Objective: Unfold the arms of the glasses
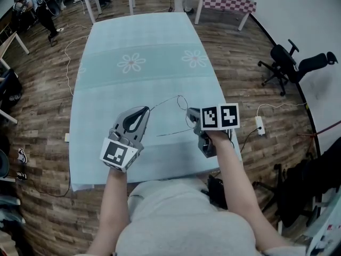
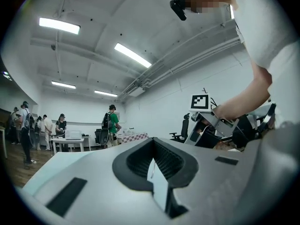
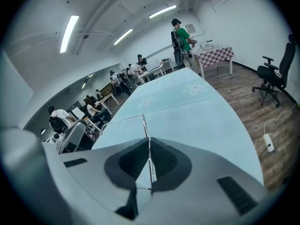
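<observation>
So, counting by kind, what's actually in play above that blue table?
Handheld grippers: 2, the left gripper and the right gripper
Pairs of glasses: 1, thin wire, pinched by both grippers
Total: 3

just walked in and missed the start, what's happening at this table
A person holds a gripper in each hand over a table covered in pale blue cloth. Both are shut on a pair of thin wire glasses stretched between them: the left gripper on one thin end, the right gripper on the other side. Whether the arms are fully unfolded is hard to tell.
</observation>
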The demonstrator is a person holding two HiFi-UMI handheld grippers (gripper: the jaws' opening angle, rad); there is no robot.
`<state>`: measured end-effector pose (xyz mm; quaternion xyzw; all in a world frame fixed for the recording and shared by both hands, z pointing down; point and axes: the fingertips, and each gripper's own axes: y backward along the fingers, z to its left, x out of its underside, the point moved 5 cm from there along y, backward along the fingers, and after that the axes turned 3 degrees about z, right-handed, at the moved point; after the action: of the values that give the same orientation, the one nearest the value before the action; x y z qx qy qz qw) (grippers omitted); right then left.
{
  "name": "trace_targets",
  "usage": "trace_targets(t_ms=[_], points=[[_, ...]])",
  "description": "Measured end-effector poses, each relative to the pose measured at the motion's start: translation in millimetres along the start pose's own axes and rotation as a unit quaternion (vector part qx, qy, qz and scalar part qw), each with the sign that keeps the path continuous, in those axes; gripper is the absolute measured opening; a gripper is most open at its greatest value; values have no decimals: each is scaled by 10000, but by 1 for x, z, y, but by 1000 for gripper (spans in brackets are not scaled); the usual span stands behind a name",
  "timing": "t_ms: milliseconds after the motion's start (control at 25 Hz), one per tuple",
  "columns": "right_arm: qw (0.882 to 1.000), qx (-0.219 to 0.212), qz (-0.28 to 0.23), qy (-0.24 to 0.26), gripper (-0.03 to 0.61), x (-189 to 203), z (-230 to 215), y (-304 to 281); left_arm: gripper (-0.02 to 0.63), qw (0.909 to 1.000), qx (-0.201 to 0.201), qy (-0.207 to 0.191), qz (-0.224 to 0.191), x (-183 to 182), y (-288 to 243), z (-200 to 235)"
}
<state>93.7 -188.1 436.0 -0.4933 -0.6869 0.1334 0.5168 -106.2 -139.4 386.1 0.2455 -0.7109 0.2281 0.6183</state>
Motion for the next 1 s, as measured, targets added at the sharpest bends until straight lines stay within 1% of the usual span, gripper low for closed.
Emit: trace_targets(t_ms=[120,280,480,720,920,1000], points=[[9998,96,-87,-130,18,3,1,-3,8,9998,-197,-29,-22,3,1,0],[9990,235,-231,-297,17,7,-2,-3,8,9988,-439,-194,-97,4,-1,-6],[9981,419,-349,-300,17,10,-1,-5,8,9959,-867,-238,-95,5,-4,-7],[9970,602,-371,-309,17,19,1,-8,8,9935,-1135,-52,-91,5,-5,-10],[9966,622,-429,-324,17,21,5,-11,8,9909,-1346,17,-11,9,-2,-10],[9967,588,-455,-339,17,21,6,-12,8,9906,-1367,29,9,11,-2,-11]])
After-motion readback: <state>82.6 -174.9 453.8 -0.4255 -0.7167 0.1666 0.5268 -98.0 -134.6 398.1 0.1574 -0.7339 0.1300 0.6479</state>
